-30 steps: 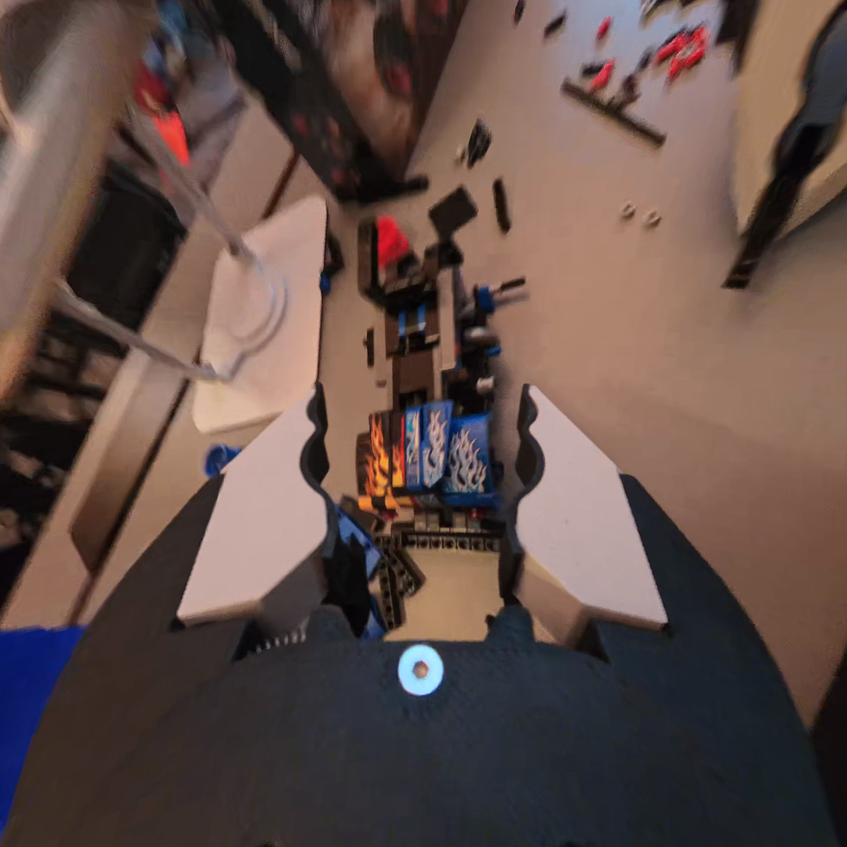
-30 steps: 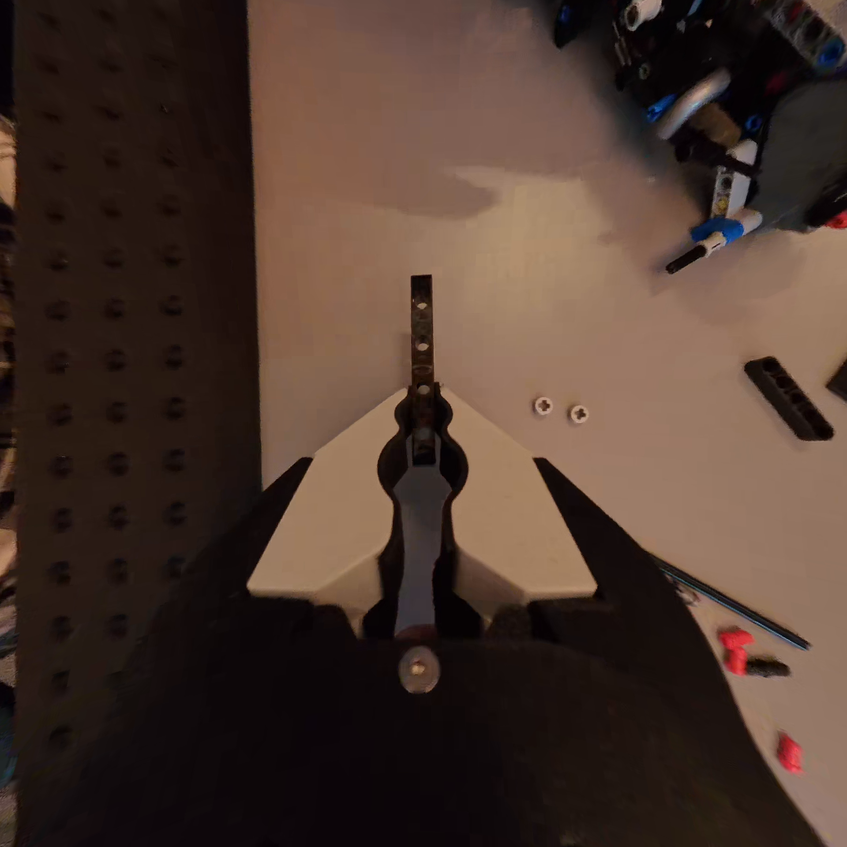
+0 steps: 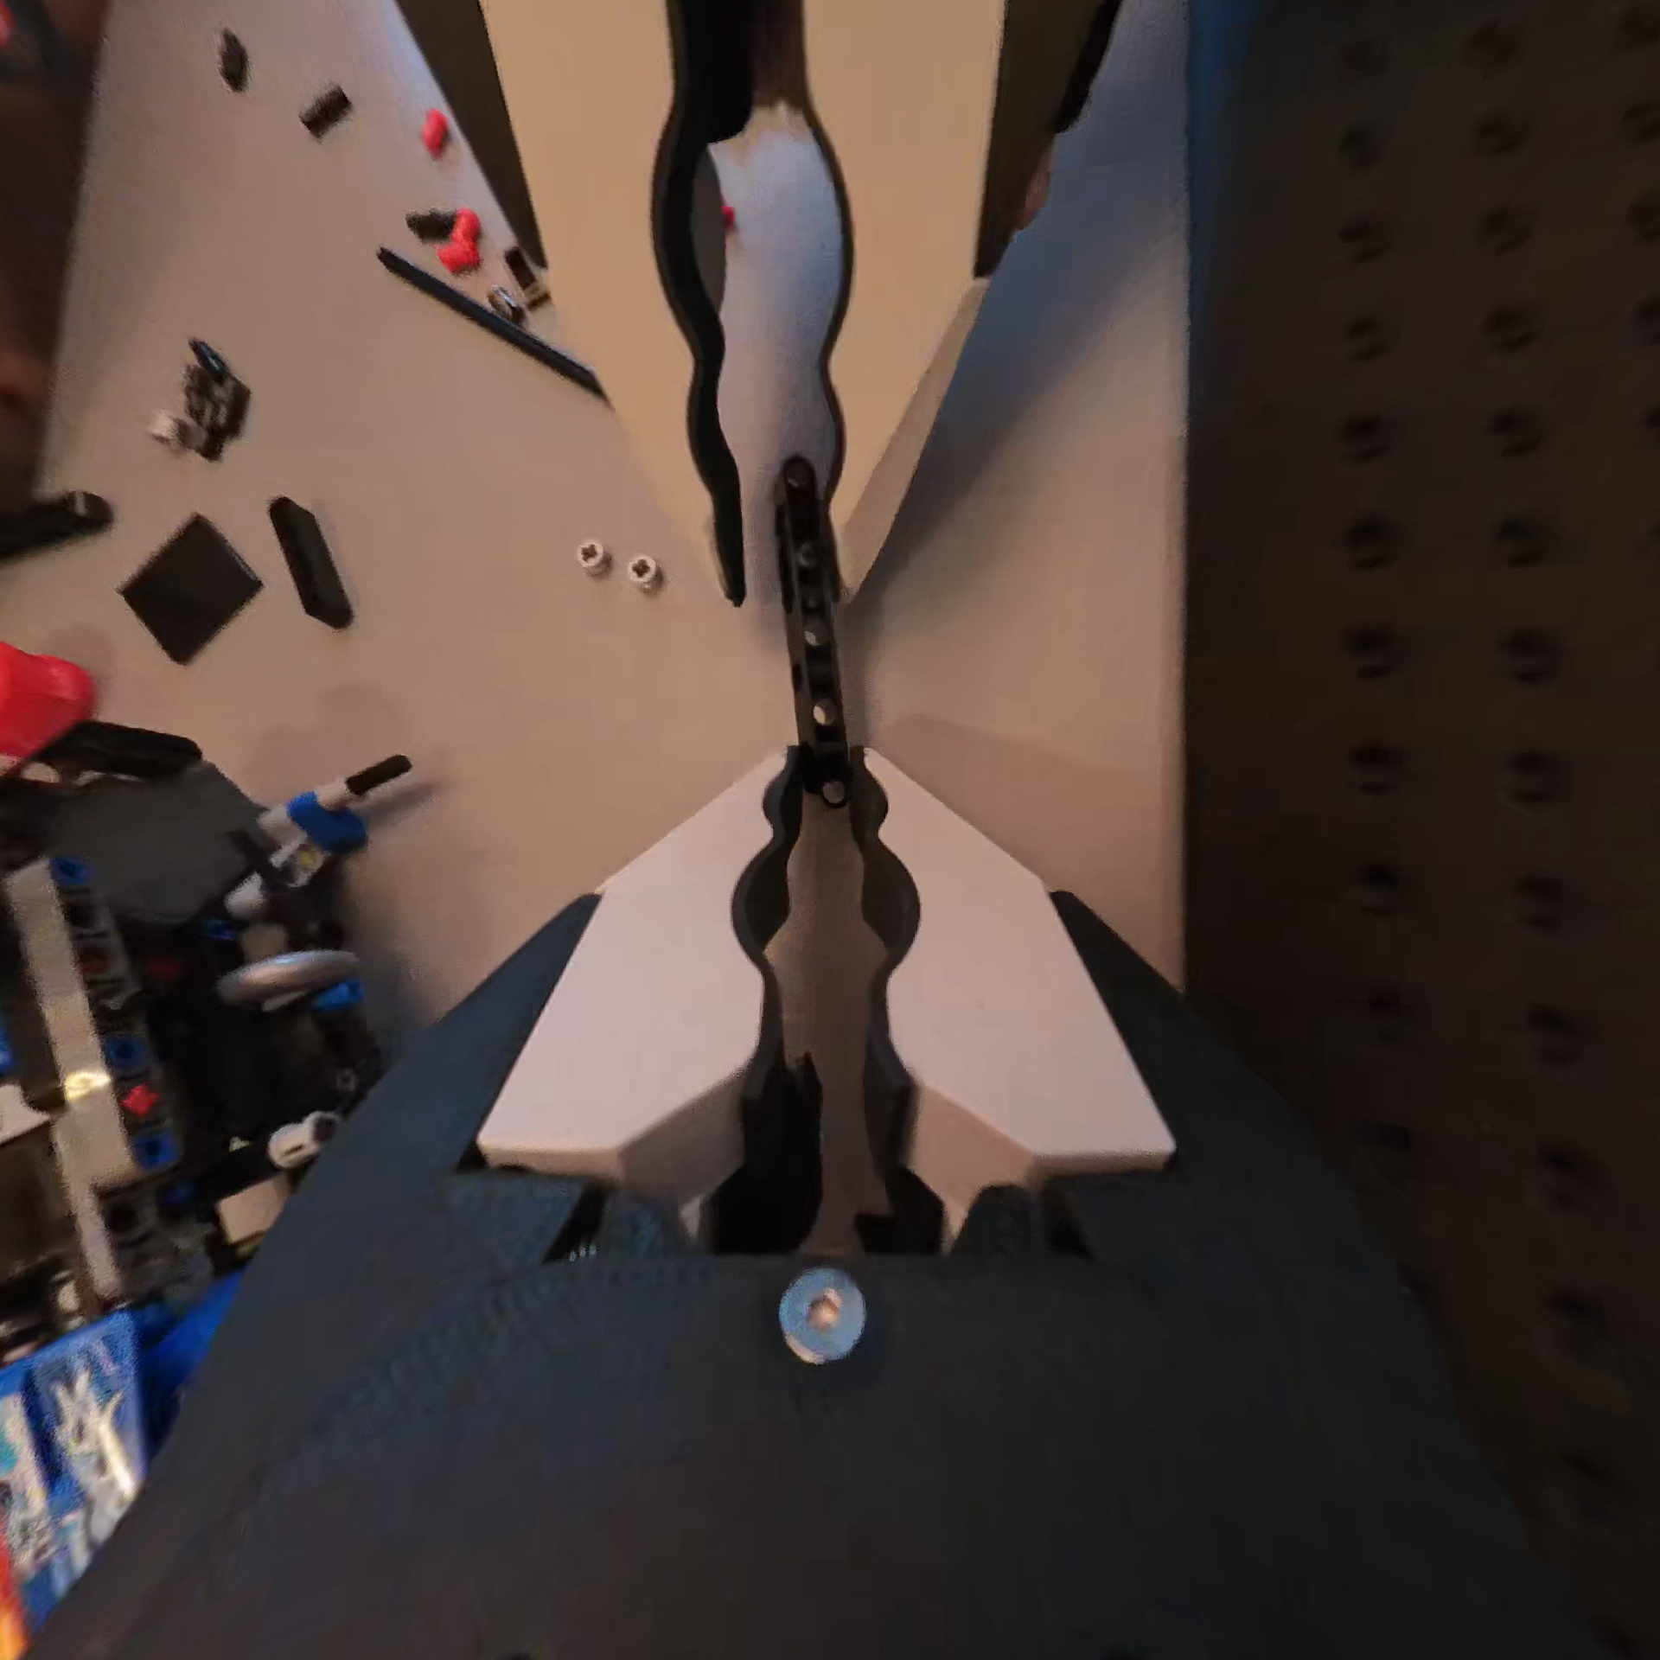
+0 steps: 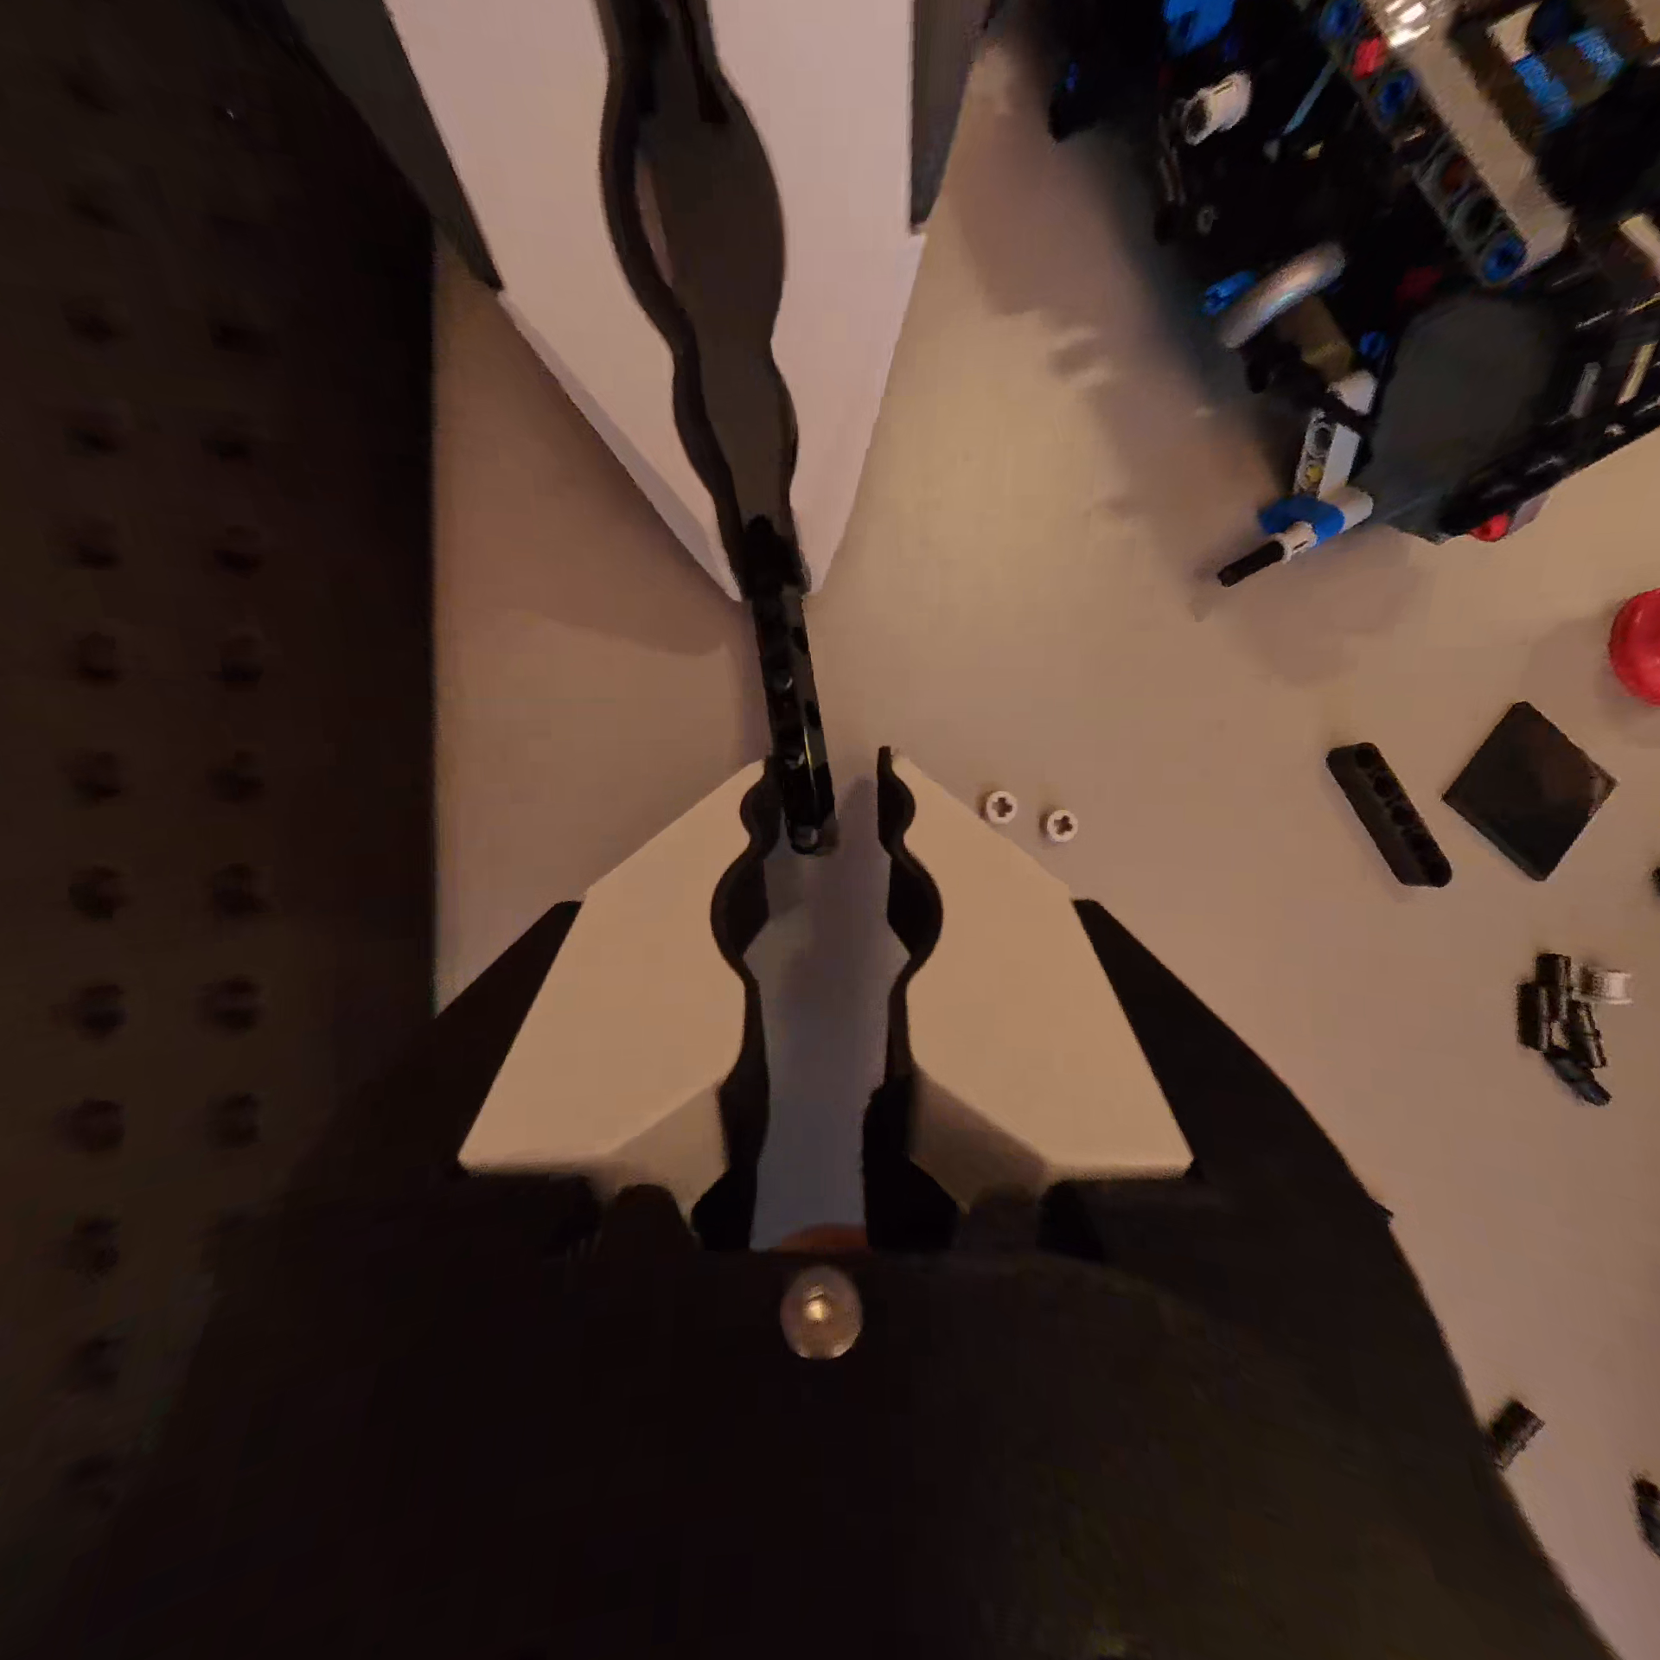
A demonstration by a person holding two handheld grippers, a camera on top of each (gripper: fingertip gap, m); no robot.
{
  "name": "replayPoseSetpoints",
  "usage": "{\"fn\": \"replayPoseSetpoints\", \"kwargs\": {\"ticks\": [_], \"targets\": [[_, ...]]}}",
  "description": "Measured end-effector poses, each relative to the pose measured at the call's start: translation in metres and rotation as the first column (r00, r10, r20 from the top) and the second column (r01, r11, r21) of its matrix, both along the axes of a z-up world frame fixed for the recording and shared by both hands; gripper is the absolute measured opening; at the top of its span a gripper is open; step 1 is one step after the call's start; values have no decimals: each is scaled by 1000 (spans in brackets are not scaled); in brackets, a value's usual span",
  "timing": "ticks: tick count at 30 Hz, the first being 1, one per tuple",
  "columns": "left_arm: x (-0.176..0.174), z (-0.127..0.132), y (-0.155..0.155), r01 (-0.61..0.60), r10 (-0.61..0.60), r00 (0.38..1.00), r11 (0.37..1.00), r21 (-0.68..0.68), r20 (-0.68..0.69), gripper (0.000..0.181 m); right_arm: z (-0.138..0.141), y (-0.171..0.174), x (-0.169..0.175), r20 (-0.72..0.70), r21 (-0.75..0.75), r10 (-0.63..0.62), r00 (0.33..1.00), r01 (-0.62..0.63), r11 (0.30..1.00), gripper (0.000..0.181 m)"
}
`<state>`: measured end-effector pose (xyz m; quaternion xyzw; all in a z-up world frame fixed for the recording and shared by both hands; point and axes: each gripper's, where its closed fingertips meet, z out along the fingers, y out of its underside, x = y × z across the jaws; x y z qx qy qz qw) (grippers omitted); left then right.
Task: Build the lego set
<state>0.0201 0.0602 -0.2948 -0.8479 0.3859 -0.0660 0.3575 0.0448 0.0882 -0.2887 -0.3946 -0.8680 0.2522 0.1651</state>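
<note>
A thin black lego beam [image 3: 813,629] with a row of holes hangs above the pale table, between the two grippers. My left gripper [image 3: 825,763] is shut on its near end. My right gripper [image 3: 781,575] comes in from the far side, its jaws slightly apart around the other end. In the right wrist view the beam [image 4: 790,701] leans on the left finger of my right gripper [image 4: 825,772], which is open, and my left gripper [image 4: 771,575] pinches the far end. The partly built black and blue lego model [image 3: 180,988] stands to the left; it also shows in the right wrist view [image 4: 1437,269].
A dark perforated board [image 3: 1437,629] runs along one side of the table [image 4: 1123,674]. Two small white bushes [image 4: 1031,813], a short black beam [image 4: 1388,826], a black square panel [image 4: 1527,790], a long black axle [image 3: 490,323] and red pins [image 3: 458,238] lie loose. The gap from one gripper's tips to the other's is roughly 5 cm.
My left gripper left the lego model, came to the beam and shut on its free end. My right gripper, which was shut on the beam, has opened its jaws.
</note>
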Motion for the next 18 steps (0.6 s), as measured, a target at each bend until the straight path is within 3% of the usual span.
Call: {"fn": "replayPoseSetpoints", "kwargs": {"ticks": [3, 6, 18], "targets": [[3, -4, -4, -12, 15, 998, 998, -61, 53, 8, 0, 3, 1, -8, 25, -5, 1000, 5, 1000, 24], [4, -3, -5, -24, 33, 994, 995, -93, 101, 8, 1, 1, 1, -19, 28, 3, 1000, -3, 1000, 16], [3, 2, -5, -54, 70, 985, 993, -101, 156, 15, -5, -1, 2, 29, -50, -21, 999, 23, 998, 7]]}}
